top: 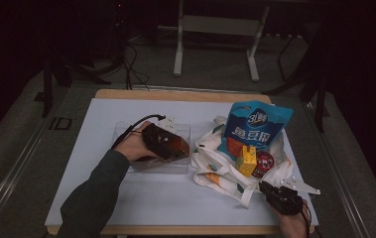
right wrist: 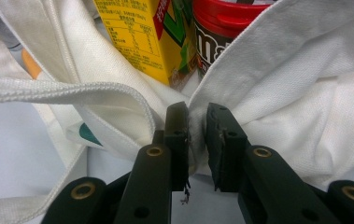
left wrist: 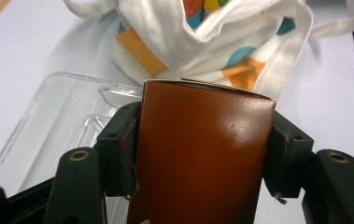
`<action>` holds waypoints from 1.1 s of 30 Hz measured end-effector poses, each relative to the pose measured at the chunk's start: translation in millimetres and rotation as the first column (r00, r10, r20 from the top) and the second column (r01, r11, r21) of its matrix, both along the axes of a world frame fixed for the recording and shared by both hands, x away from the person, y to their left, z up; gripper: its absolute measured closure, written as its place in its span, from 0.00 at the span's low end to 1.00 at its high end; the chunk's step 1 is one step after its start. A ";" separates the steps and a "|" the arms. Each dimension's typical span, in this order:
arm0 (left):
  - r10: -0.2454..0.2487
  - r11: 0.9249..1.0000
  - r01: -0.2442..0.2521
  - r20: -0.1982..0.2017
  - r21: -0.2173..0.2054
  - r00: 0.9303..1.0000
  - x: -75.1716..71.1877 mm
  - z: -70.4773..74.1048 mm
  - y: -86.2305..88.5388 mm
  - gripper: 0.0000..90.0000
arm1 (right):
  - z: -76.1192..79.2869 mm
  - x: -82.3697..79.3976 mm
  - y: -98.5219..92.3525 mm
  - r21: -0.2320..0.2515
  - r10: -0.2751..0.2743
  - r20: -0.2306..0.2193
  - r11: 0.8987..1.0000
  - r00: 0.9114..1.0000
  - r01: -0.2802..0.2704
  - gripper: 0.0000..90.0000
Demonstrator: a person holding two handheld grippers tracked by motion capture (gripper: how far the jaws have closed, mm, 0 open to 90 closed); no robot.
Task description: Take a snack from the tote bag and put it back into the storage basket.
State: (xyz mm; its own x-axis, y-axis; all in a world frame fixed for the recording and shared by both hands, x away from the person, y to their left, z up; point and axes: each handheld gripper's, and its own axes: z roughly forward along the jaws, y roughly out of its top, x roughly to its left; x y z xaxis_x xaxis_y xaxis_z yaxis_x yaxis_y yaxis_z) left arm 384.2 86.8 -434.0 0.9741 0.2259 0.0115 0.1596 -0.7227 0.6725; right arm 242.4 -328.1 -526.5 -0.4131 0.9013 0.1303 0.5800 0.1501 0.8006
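Gripping a brown carton (left wrist: 202, 154) between its fingers, the left gripper (left wrist: 202, 161) hovers above the clear tray (left wrist: 58, 116). Right gripper (right wrist: 197, 140) fingers pinch the white tote bag (right wrist: 277, 93) rim, yellow carton (right wrist: 142, 32) just beyond.

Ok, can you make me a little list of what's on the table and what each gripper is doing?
left gripper: shut on the brown carton, over the clear plastic tray
right gripper: pinching the white tote bag at its edge
in the bag: yellow drink carton, red-lidded jar, blue snack pouch
table: white top
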 end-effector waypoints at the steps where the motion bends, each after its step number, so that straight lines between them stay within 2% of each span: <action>1: 0.003 1.000 -0.003 -0.001 0.011 1.000 0.0 -1.4 -0.9 0.43 | 0.0 0.0 0.0 0.000 0.000 0.000 1.000 1.000 0.000 0.87; 6: 0.007 0.998 -0.006 -0.013 0.060 1.000 -0.9 -6.5 -4.4 0.42 | 0.0 0.0 -0.2 0.002 0.001 -0.001 1.000 1.000 -0.001 0.87; 14: 0.006 0.996 0.000 -0.064 0.093 0.998 -1.7 -13.3 -19.8 0.39 | -0.1 -0.1 -0.1 0.003 -0.001 -0.002 1.000 1.000 0.001 0.87; 18: 0.012 0.997 -0.006 -0.086 0.074 0.996 0.2 -14.7 -20.7 0.39 | -0.1 0.0 -0.3 0.006 0.000 -0.002 1.000 1.000 0.000 0.87; 20: 0.010 0.999 -0.005 -0.097 0.049 0.995 0.6 -13.1 -20.2 0.39 | -0.1 0.2 -0.5 0.008 0.001 -0.003 1.000 1.000 -0.001 0.87; 27: 0.028 1.000 -0.028 -0.049 -0.003 0.998 -3.0 -5.0 -21.6 0.37 | -0.1 0.2 -0.3 0.007 0.000 -0.003 1.000 1.000 0.000 0.87; 33: 0.062 0.996 -0.062 -0.013 -0.068 0.998 -5.8 0.6 -19.2 0.38 | -0.1 0.1 -0.4 0.009 0.000 -0.003 1.000 1.000 0.000 0.87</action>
State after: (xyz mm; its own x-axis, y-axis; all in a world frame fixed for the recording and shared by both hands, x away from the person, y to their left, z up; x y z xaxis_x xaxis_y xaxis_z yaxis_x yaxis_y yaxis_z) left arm 378.4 67.6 -433.4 0.9582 0.2856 -0.0170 0.2105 -0.6635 0.7180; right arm 242.6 -328.5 -526.7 -0.4126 0.9002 0.1393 0.5826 0.1432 0.8000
